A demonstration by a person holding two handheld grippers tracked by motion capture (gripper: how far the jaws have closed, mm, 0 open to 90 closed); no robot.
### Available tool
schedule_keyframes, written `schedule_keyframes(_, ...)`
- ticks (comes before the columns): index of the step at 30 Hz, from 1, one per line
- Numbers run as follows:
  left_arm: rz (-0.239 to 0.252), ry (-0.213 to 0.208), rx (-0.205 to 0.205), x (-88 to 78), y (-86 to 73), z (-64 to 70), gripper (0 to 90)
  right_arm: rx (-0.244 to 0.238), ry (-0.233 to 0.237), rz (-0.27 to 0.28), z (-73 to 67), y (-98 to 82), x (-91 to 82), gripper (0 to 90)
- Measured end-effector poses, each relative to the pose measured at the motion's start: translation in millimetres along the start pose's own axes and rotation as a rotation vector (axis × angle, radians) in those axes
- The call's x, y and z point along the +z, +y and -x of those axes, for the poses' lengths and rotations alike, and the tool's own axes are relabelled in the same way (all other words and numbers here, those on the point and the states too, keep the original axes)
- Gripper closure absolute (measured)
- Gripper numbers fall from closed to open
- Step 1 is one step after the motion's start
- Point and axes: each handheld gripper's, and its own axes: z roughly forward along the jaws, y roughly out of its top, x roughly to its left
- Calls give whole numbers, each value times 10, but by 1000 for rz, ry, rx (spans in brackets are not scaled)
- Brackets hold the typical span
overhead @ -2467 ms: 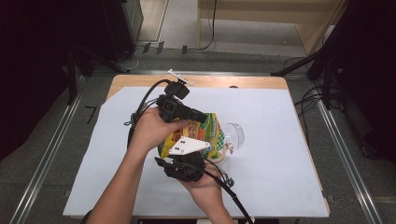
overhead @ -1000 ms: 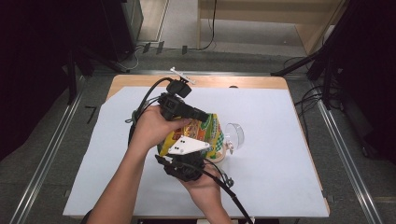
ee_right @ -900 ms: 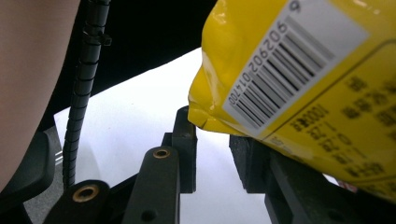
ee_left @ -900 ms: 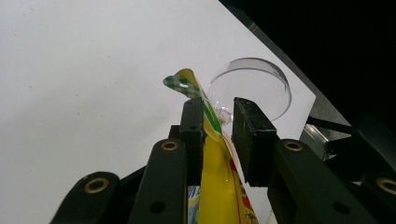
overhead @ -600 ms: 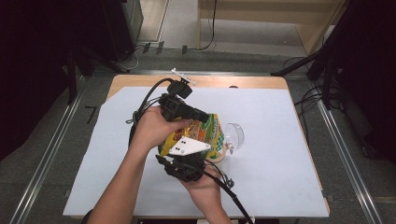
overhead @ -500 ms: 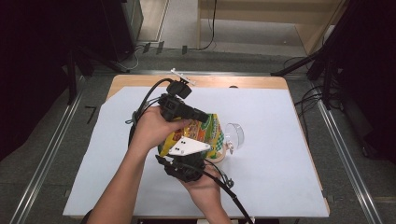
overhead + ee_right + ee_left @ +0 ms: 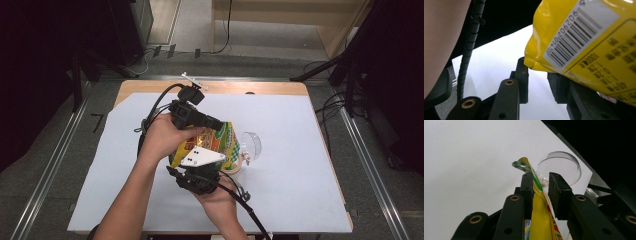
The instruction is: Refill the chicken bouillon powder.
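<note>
Judging by position, the left gripper (image 7: 541, 187) pinched the top edge of the yellow snack bag (image 7: 215, 142) above the white table (image 7: 300, 165) beside a clear bowl (image 7: 252, 145), the right gripper (image 7: 540, 80) stood parted under its corner, and the bag appeared unopened.

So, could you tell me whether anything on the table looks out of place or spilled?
Nothing looks spilled. The one odd thing is the clear cup, which lies on its side on the white sheet just past the yellow pouch. The left hand-held gripper has the pouch's top edge between its jaws, close by the cup's open mouth.
</note>
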Motion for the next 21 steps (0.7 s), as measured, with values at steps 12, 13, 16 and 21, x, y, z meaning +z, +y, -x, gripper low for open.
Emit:
schedule_keyframes(12,3,19,13,-4,3,49,745,12,-2,2,2,1,5,720)
schedule_keyframes(13,3,18,14,-4,3,49,745,12,-2,2,2,1,5,720)
schedule_keyframes(16,0,14,11,4,7,37,746,13,0,1,3,2,2,720)
schedule_keyframes(21,1,16,13,4,7,37,745,6,-1,-3,9,3,0,720)
